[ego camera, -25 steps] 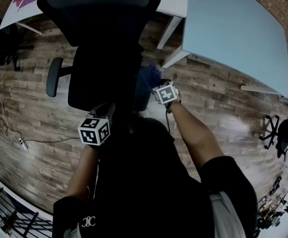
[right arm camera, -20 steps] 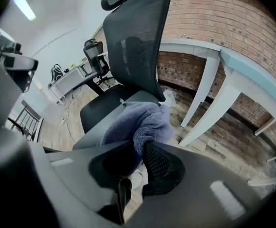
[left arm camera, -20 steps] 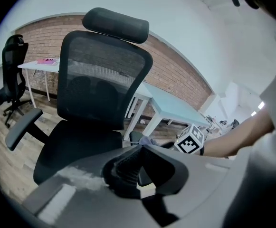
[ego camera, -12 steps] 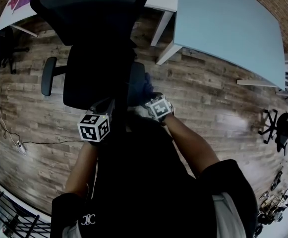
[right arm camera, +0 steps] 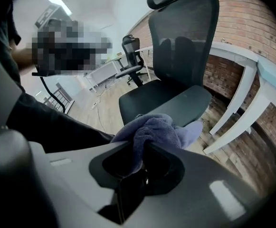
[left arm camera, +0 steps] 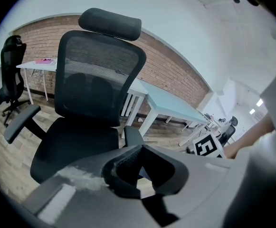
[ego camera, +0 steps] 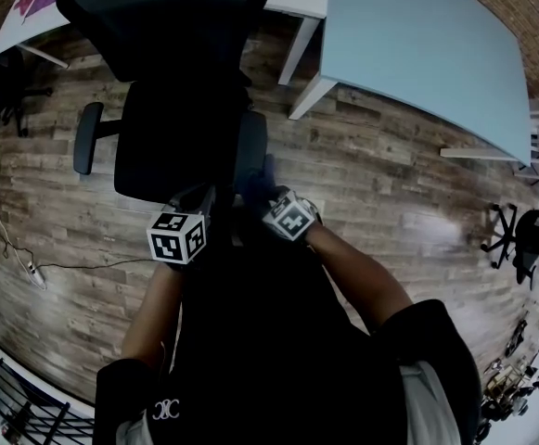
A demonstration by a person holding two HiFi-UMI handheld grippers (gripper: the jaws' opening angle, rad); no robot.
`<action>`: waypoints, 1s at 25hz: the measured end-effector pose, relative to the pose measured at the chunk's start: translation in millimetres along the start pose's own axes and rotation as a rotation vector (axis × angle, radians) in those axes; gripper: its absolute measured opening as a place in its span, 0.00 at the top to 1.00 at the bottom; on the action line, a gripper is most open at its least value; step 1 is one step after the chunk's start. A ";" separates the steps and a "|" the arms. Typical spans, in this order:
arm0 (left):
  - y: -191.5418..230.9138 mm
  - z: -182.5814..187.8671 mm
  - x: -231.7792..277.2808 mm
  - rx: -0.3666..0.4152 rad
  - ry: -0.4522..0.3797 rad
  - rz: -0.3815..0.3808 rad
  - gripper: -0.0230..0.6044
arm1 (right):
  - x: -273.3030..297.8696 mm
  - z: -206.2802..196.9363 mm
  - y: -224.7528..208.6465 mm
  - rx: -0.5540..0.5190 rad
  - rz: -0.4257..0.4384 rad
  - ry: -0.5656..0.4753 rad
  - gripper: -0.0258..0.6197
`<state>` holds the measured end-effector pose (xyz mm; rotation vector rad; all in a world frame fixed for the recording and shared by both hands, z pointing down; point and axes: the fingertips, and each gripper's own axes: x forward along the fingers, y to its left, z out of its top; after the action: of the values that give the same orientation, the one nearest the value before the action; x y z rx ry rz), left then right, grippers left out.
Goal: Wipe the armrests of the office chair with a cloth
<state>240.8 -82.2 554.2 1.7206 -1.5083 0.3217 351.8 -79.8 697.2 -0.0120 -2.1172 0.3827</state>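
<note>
1. Far left of the head view: wood floor (ego camera: 46,202) with a thin cable (ego camera: 14,244) trailing across it. Then the left-side armrest (ego camera: 87,137), sticking out on its own and well apart from both grippers.
2. Next over, the office chair (ego camera: 167,146) itself. All black, mesh back, headrest on top, seat turned toward the person.
3. Left gripper (left arm camera: 140,157) parked just off the near edge of the seat. Jaws closed together with nothing in them. Not touching the chair, as far as can be seen.
4. Then the right-side armrest (ego camera: 250,151), with the cloth (ego camera: 262,182) right at its near end. Blue-grey, bunched into a lump. Can't tell for sure whether it's pressed onto the pad or just over it.
5. Right gripper (right arm camera: 138,147) just beside the left one, clamped on the cloth. One fold pinched between the jaws, the rest puffing out in front toward the seat.
6. Further right and behind the chair: a pale blue desk (ego camera: 417,44) on white legs. At the far right edge, another black chair (ego camera: 519,248), well apart from everything else.
</note>
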 end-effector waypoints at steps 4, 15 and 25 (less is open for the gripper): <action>3.1 -1.6 -6.7 -0.013 -0.013 0.018 0.96 | -1.0 27.6 -11.2 -0.001 -0.010 -0.027 0.86; 32.1 -12.3 -31.7 -0.075 -0.034 0.104 0.96 | 11.9 92.4 -100.6 -0.036 -0.201 -0.011 0.86; 56.8 -14.6 -41.3 -0.111 -0.045 0.109 0.96 | 15.1 139.1 -132.7 -0.189 -0.241 0.090 0.86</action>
<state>182.8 -40.4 559.1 1.5720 -1.6251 0.2524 247.6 -240.7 676.7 0.1130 -2.0298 0.0384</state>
